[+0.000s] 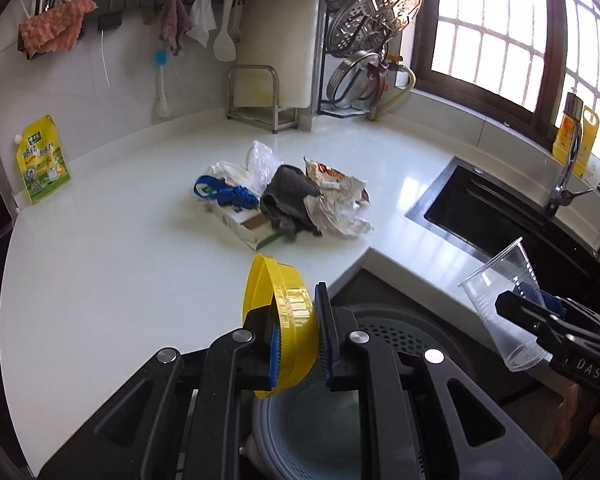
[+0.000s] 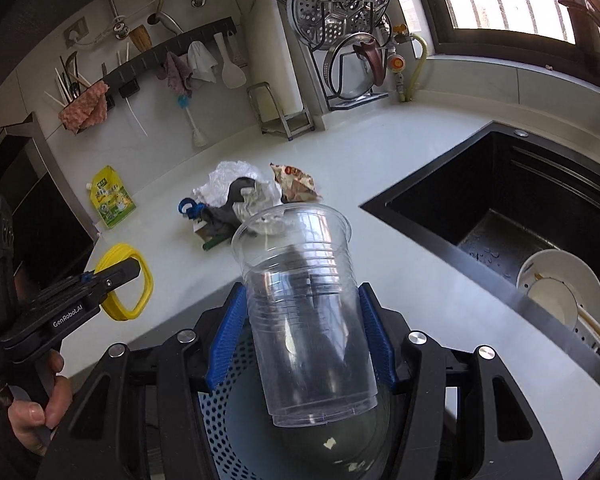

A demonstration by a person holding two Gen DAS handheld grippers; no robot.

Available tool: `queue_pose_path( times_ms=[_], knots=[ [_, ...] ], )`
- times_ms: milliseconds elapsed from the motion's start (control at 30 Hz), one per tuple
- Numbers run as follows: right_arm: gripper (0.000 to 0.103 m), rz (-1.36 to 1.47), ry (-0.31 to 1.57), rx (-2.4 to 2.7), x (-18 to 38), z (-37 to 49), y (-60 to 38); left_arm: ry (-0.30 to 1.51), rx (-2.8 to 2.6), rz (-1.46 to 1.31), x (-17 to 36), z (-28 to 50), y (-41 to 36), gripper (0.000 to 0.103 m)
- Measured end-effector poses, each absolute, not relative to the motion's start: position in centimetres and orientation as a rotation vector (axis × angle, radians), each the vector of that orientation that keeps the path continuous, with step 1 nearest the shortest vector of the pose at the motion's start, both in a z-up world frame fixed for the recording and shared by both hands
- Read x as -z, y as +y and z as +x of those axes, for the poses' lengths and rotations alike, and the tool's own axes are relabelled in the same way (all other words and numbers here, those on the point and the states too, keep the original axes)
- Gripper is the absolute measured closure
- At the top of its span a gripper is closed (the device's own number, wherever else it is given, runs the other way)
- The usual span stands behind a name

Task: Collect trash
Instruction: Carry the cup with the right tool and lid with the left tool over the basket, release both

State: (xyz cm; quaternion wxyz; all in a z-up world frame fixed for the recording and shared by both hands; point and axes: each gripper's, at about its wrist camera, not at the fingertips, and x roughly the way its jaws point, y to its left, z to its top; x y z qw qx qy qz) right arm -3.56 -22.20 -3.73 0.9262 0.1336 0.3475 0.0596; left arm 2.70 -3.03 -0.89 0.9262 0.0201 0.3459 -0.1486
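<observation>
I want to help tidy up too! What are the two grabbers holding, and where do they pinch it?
Left gripper: yellow lid, pinched across its rim wall. Right gripper: clear plastic cup, jaws squeezing its sides.

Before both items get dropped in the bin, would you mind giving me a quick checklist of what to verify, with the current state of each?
1. Left tongs clamped on the yellow lid: ok, held on edge between the pads.
2. Right tongs gripping the clear plastic cup: ok, cup tilted, mouth pointing away.
3. Cup empty: ok, nothing visible inside.
4. Perforated bin below both tongs: ok, open, showing under each.
5. Bin has room: cannot tell, mostly hidden.
6. Trash pile left on the counter: not ok, still to collect.
</observation>
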Motion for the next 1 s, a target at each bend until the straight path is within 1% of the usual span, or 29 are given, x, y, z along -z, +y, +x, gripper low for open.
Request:
queue_pose_path(
  times_ms=[133, 300, 500, 733, 1000],
  knots=[
    [0.048, 0.281, 0.803, -0.124, 6.8, -5.6, -21.5, 0.756, 0.314, 0.056, 3.3, 0.5, -3.7, 0.088],
    [0.048, 0.280, 0.841, -0.122, 9.2, -6.9, -21.4, 0.830, 0.321, 0.054, 6.5, -0.5, -4.1, 0.088],
    [0.048, 0.261, 0.874, -0.131, 11.4, -6.8, -20.6, 0.872, 0.321, 0.068, 9.1, -0.9, -4.9, 0.088],
    [0.047, 0.294, 0.896, -0.146, 12.8, -6.6, -20.8, 0.929, 0.327, 0.062, 11.6, -0.5, -5.3, 0.088],
    [0.047, 0.280, 0.902, -0.157, 13.1, -6.3, -20.2, 0.960, 0.323, 0.033, 12.7, -0.1, -4.8, 0.088]
  ],
)
